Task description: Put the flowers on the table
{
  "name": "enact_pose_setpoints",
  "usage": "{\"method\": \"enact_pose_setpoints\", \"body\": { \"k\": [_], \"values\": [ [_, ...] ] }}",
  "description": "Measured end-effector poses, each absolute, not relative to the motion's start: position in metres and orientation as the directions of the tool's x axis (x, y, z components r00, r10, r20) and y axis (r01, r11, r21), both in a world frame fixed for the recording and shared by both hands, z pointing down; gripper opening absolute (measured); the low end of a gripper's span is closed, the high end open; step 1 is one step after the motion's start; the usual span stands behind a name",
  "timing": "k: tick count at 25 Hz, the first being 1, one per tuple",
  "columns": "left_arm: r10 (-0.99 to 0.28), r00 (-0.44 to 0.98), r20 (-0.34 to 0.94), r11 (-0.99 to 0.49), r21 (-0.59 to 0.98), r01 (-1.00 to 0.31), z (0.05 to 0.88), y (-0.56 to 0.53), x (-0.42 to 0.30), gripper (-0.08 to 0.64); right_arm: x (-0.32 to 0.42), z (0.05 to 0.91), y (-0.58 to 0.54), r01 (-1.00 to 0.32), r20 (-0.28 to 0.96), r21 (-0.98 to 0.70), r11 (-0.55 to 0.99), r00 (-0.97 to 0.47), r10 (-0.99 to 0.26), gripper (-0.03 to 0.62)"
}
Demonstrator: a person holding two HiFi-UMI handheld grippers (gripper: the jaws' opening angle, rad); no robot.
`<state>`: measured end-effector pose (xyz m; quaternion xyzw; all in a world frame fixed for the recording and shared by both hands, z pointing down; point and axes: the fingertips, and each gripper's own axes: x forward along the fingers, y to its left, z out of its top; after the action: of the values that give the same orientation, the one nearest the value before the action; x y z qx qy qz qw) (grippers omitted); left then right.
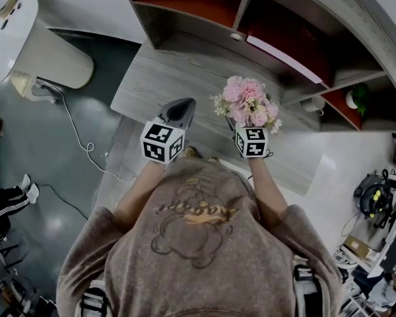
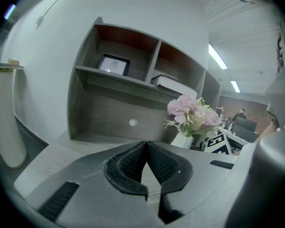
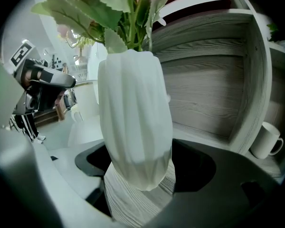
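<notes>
Pink flowers (image 1: 249, 101) stand in a white ribbed vase (image 3: 135, 127). My right gripper (image 3: 140, 175) is shut on the vase's lower part, and the base hangs just above the grey wood table (image 3: 133, 203). In the head view the right gripper (image 1: 241, 123) is over the table's middle, mostly hidden under the blooms. My left gripper (image 1: 178, 113) hovers to its left, shut and empty. The left gripper view shows the closed jaw tips of that gripper (image 2: 146, 146), with the flowers (image 2: 192, 115) and vase (image 2: 183, 139) off to the right.
A wooden shelf unit (image 1: 264, 18) backs the table (image 1: 152, 78). It holds a framed picture (image 2: 113, 64), a white book (image 1: 287, 58) and a white mug (image 3: 266, 139). A tall white bin (image 1: 33, 45) and a cable (image 1: 79, 140) are on the floor at left.
</notes>
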<state>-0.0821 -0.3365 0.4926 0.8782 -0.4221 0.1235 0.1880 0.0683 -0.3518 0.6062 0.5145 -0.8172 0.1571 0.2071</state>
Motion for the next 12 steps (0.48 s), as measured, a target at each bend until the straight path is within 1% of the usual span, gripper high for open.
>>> {"method": "enact_pose_setpoints", "body": {
  "k": [12],
  "values": [
    [-0.684,0.626,0.375,-0.58,0.24,-0.778,0.495,-0.332,-0.072,0.017,0.076,0.596,-0.344,-0.907,0.487,-0.05,0.419,-0.388,-0.782,0.396]
  ]
}}
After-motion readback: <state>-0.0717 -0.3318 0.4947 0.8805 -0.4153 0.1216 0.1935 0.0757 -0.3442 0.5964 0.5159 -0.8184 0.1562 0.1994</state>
